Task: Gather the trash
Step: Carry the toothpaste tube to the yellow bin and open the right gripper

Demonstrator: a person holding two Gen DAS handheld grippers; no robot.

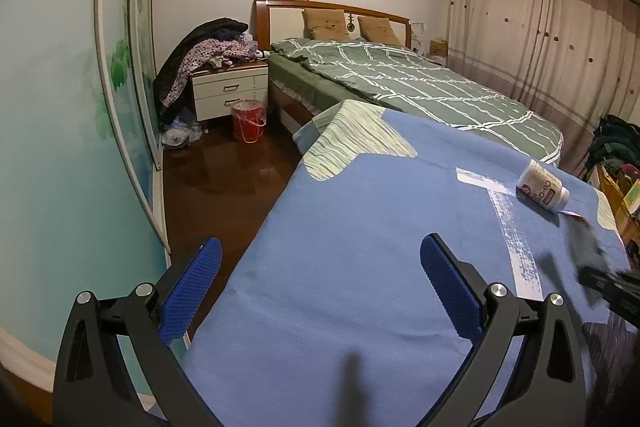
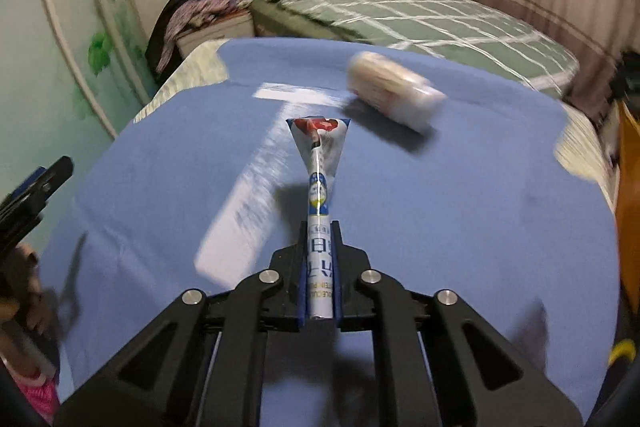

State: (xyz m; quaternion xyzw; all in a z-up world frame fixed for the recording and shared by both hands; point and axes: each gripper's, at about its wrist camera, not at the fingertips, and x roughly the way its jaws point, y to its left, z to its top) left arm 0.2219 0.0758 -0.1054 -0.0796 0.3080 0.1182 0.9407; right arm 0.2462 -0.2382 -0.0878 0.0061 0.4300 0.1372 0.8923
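Note:
My right gripper is shut on a thin white-and-blue stick wrapper, held above the blue cloth. The wrapper's flared end points at a white pill bottle that lies on its side on the cloth, blurred. The bottle also shows in the left wrist view at the right. My left gripper is open and empty over the near left edge of the blue cloth. The right gripper shows blurred at the right edge of the left wrist view.
A red bucket stands on the dark wood floor by a white nightstand piled with clothes. A bed with a green quilt lies beyond the cloth. A wall runs along the left, curtains at the right.

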